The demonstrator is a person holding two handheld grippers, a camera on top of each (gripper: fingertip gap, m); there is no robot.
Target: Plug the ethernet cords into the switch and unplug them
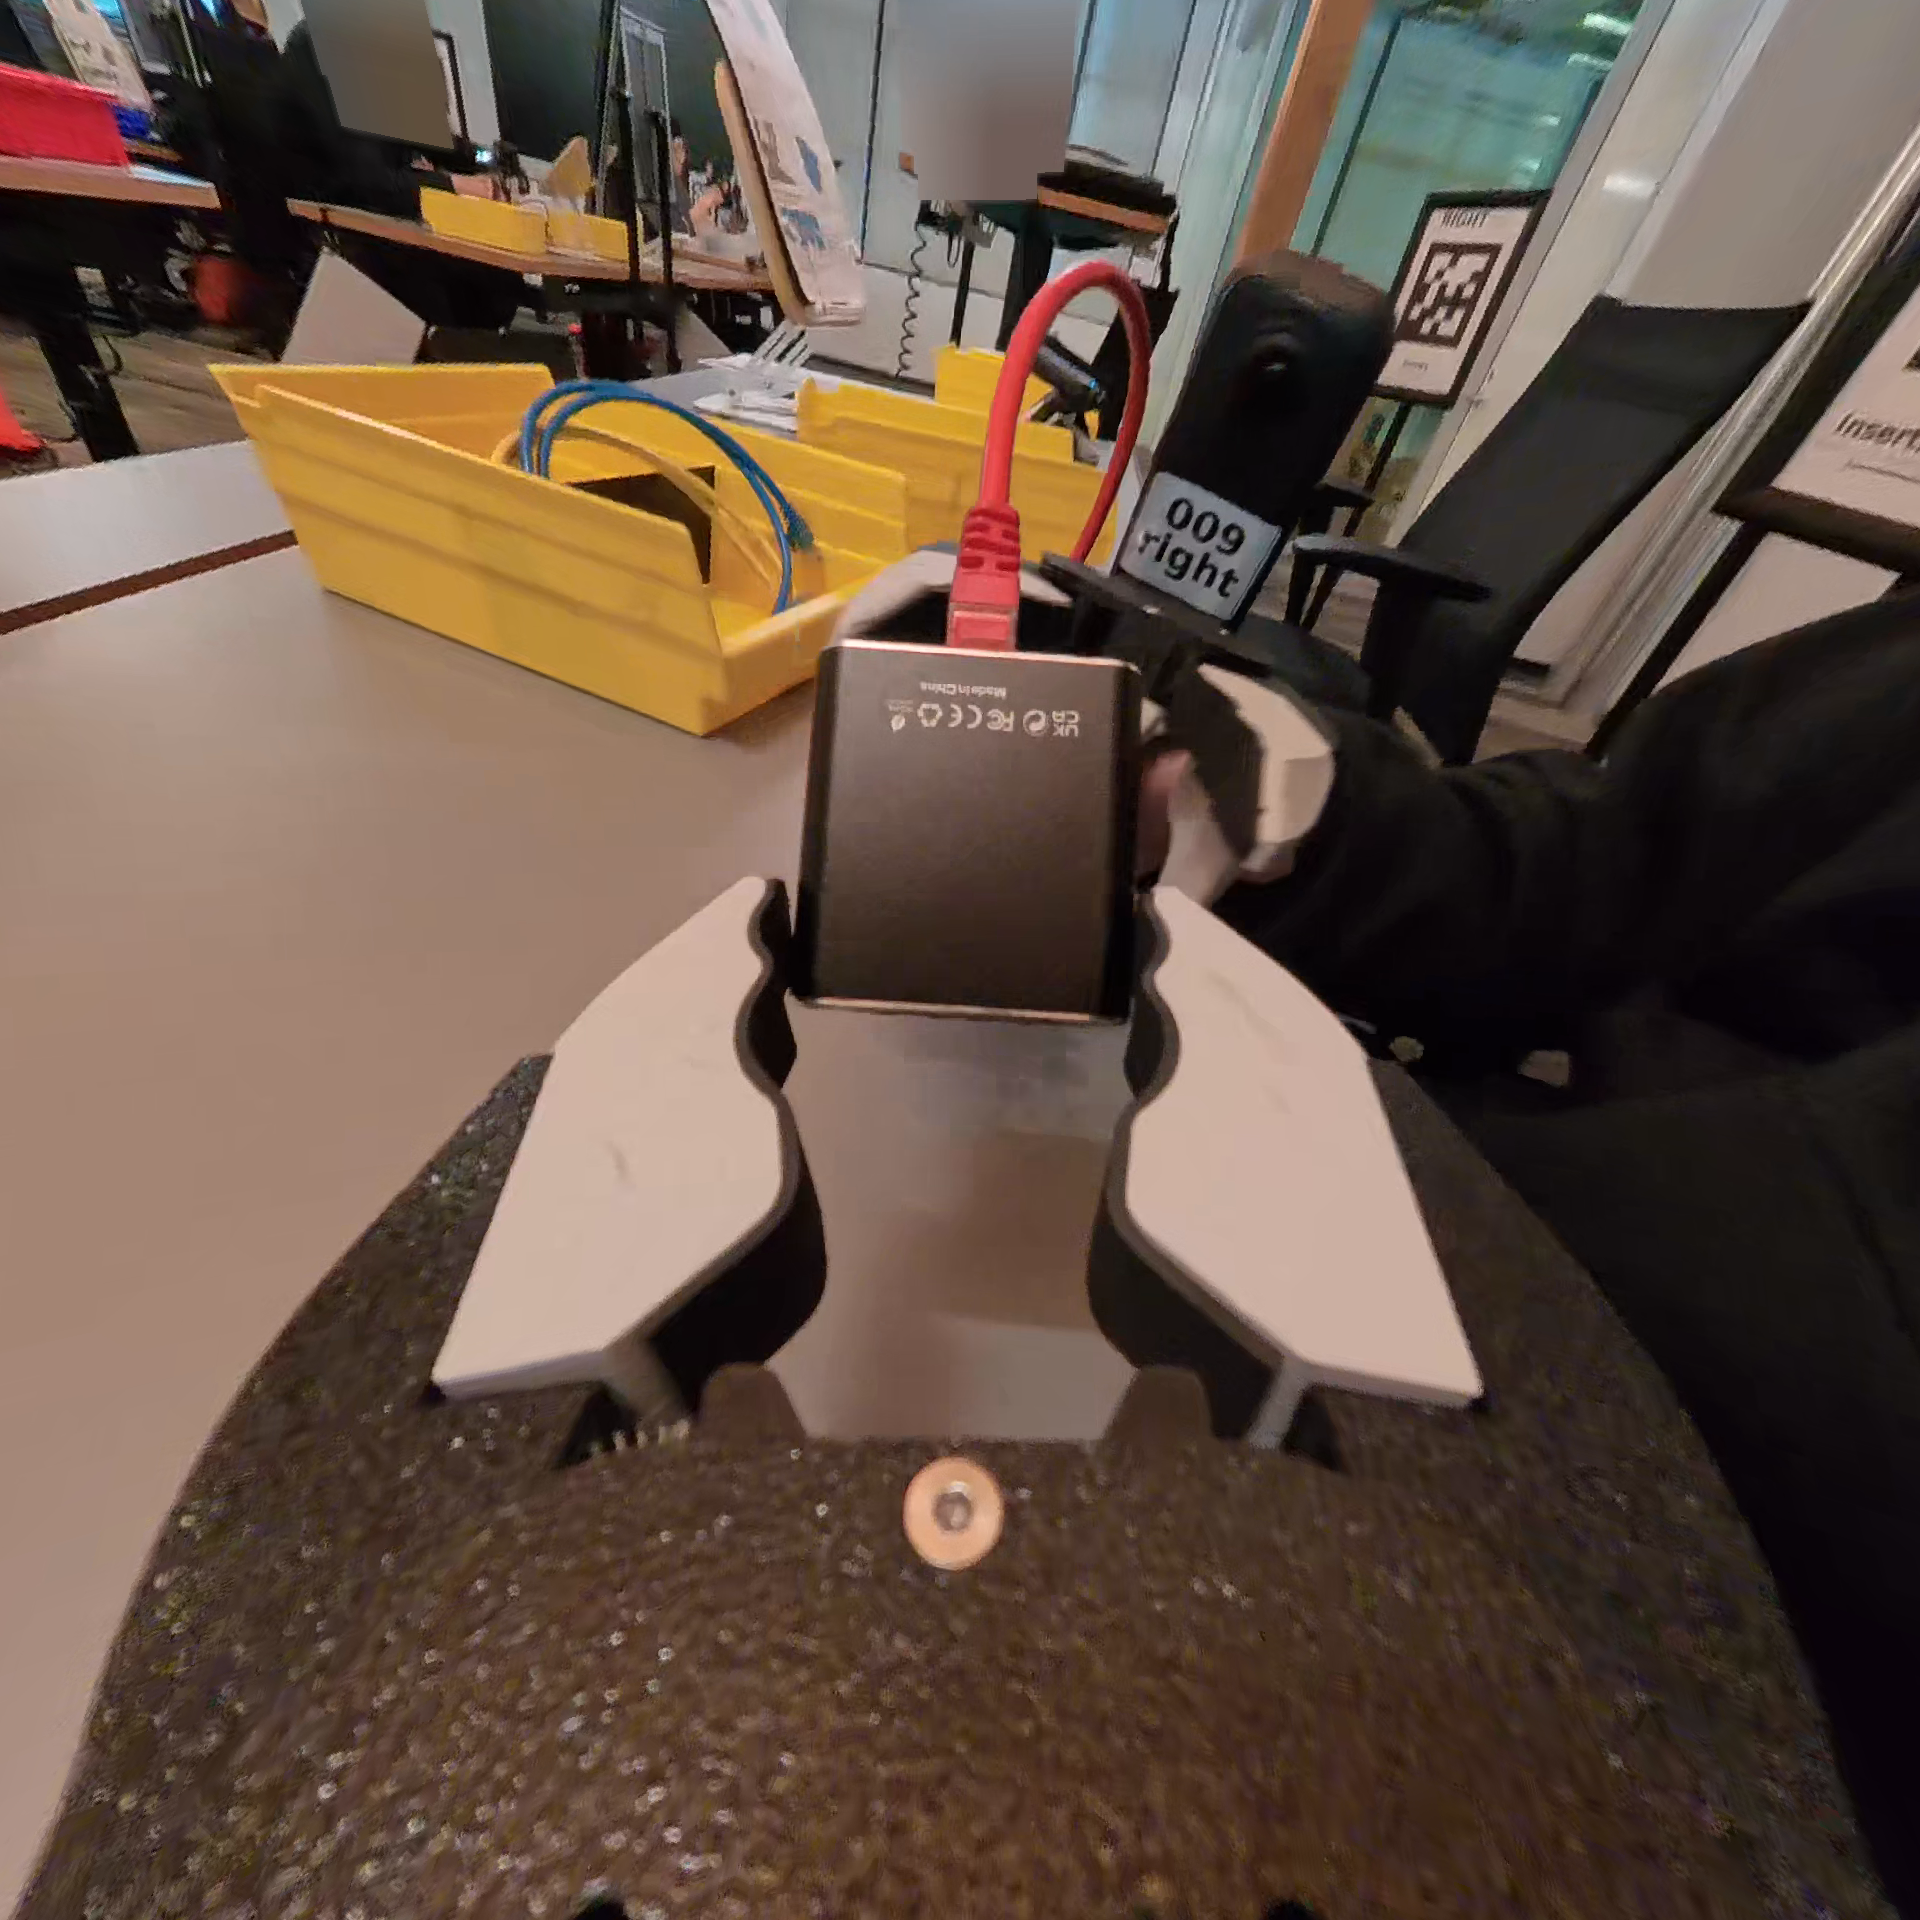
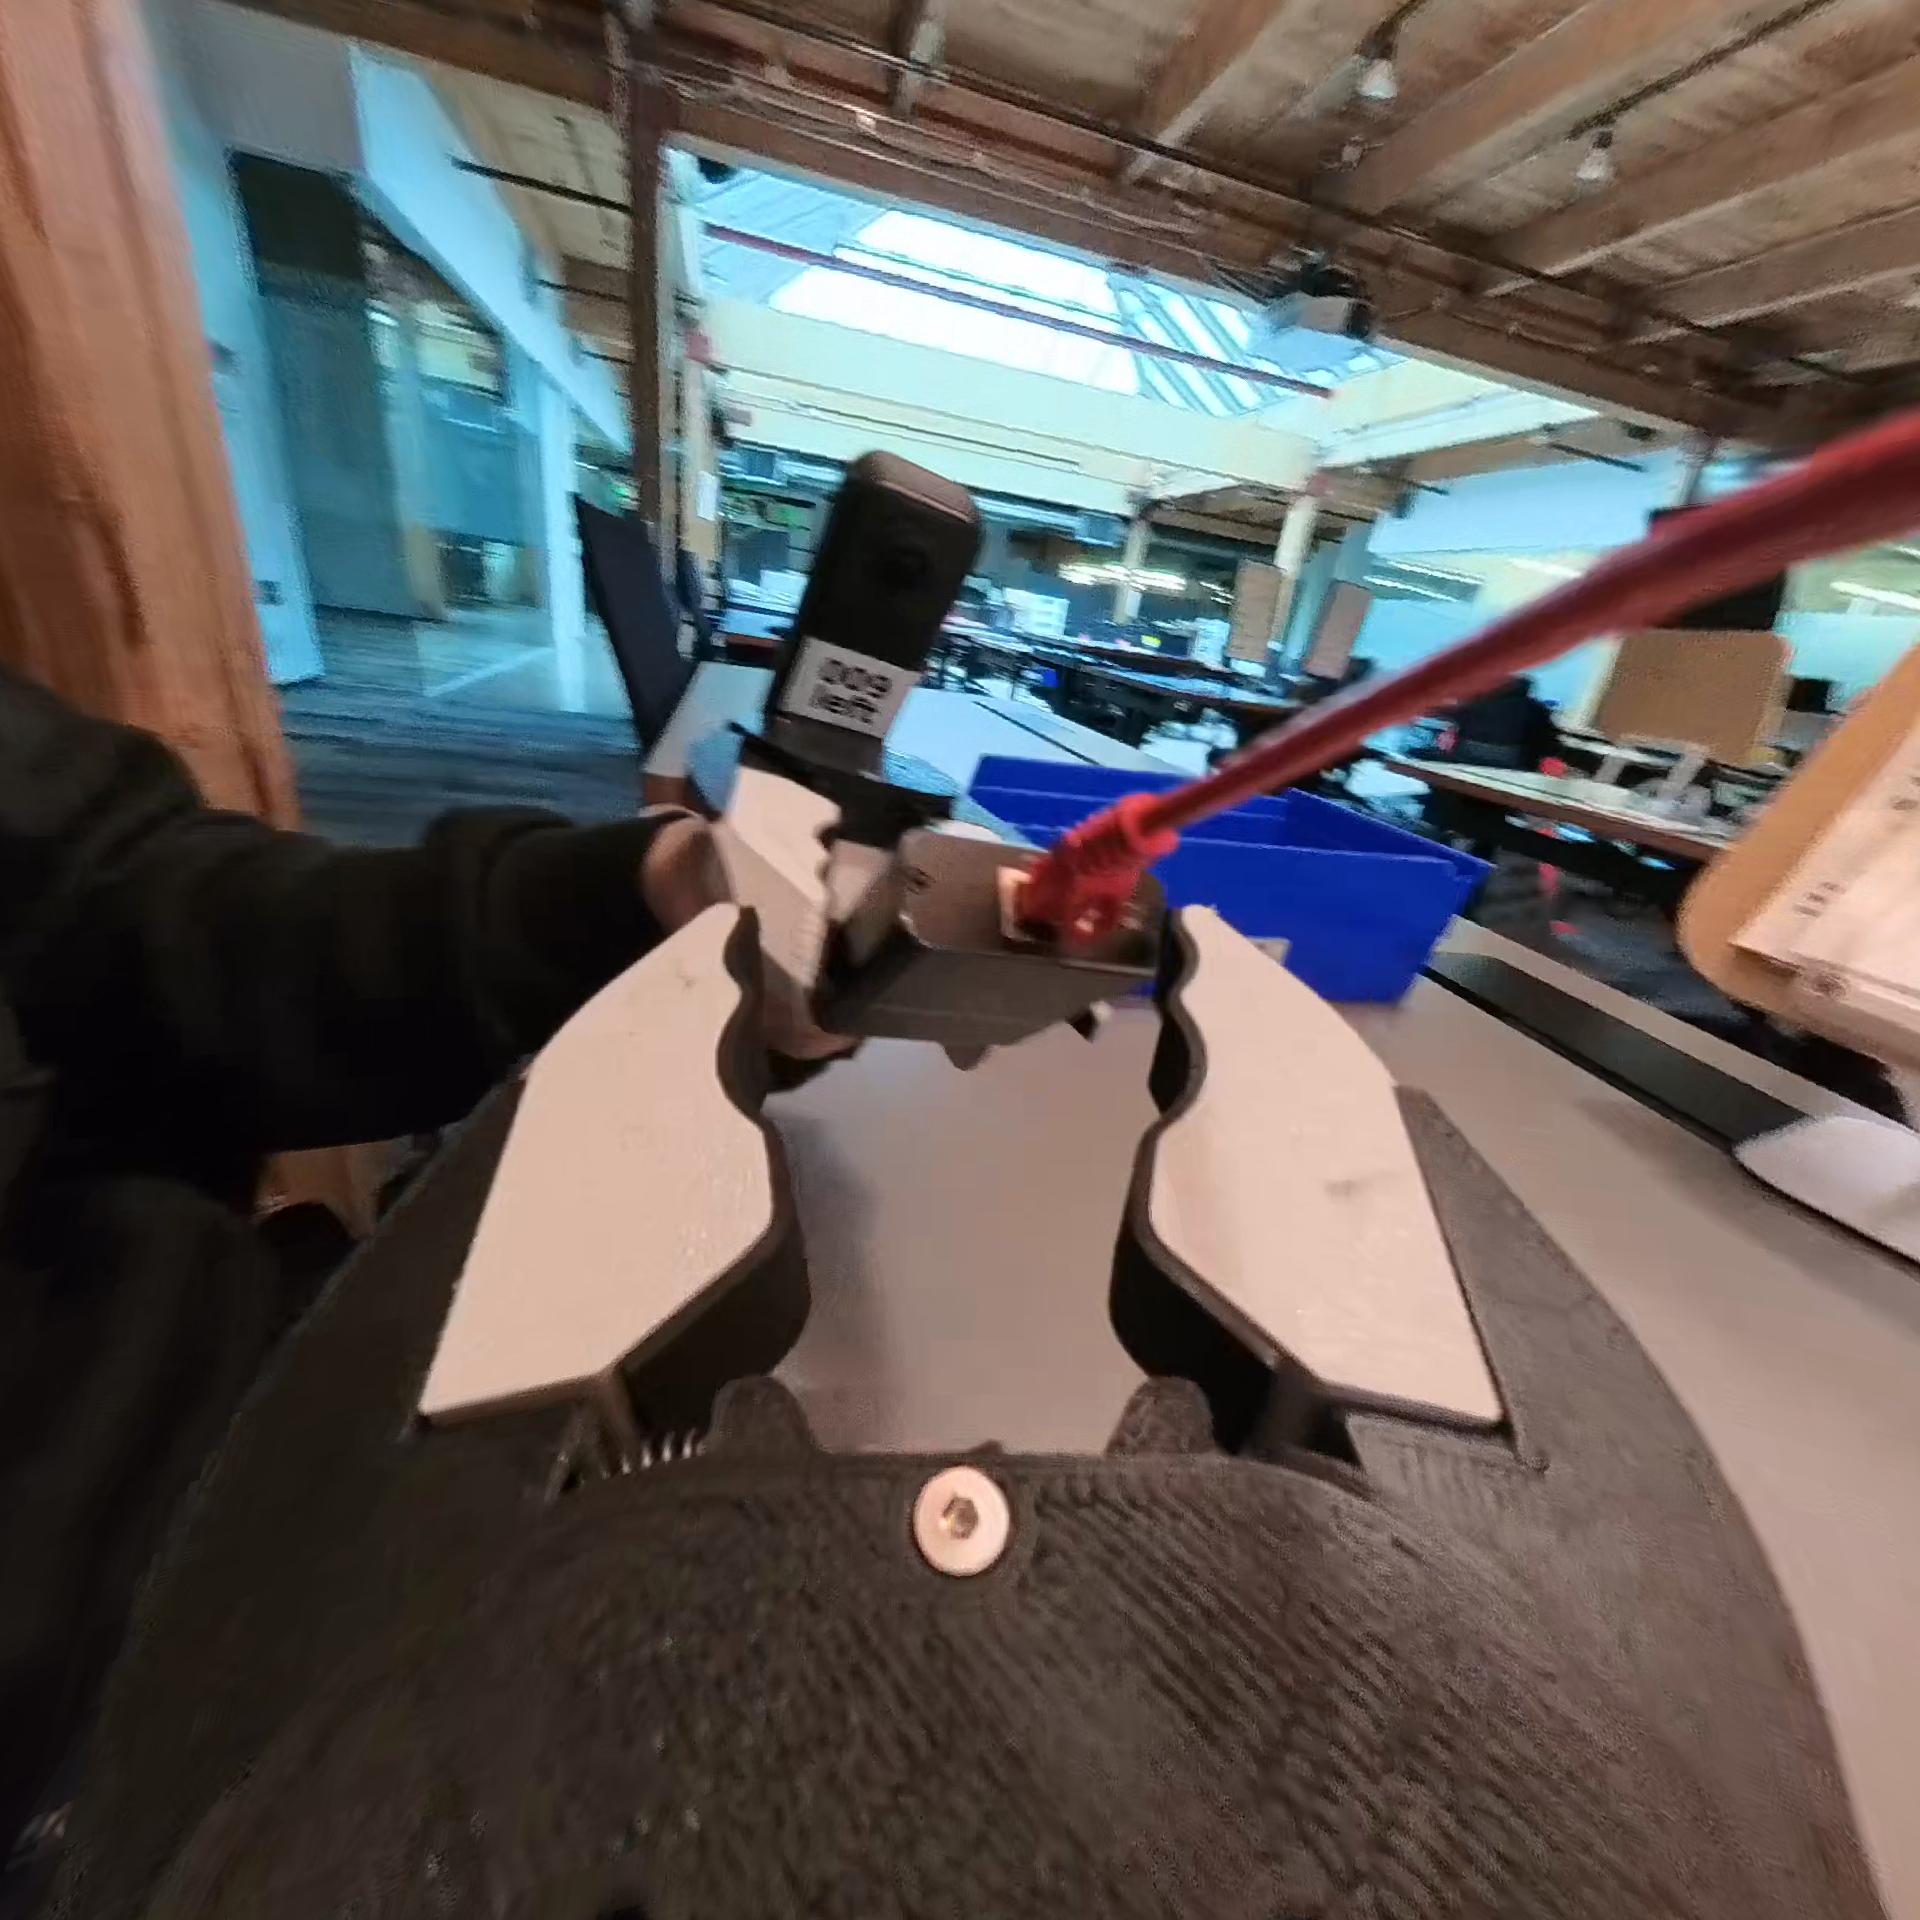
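Over the grey worktop (image 1: 312,883), the left gripper (image 1: 961,935) has its jaws clamped on the black switch (image 1: 966,831), red ethernet cord (image 1: 985,582) plugged into its far end; the right gripper (image 2: 961,971) faces it, jaws spread and empty.

Red cord (image 1: 985,566) plugged into dark switch (image 1: 966,831)

The switch (image 1: 961,831) is held between the tips of the left tongs (image 1: 961,935), raised above the desk (image 1: 312,883). A cord (image 1: 987,561) is plugged into its far end. The right tongs (image 1: 935,592) are seen just beyond. A bin (image 1: 499,582) with cables (image 1: 665,436) in it lies far left on the desk.
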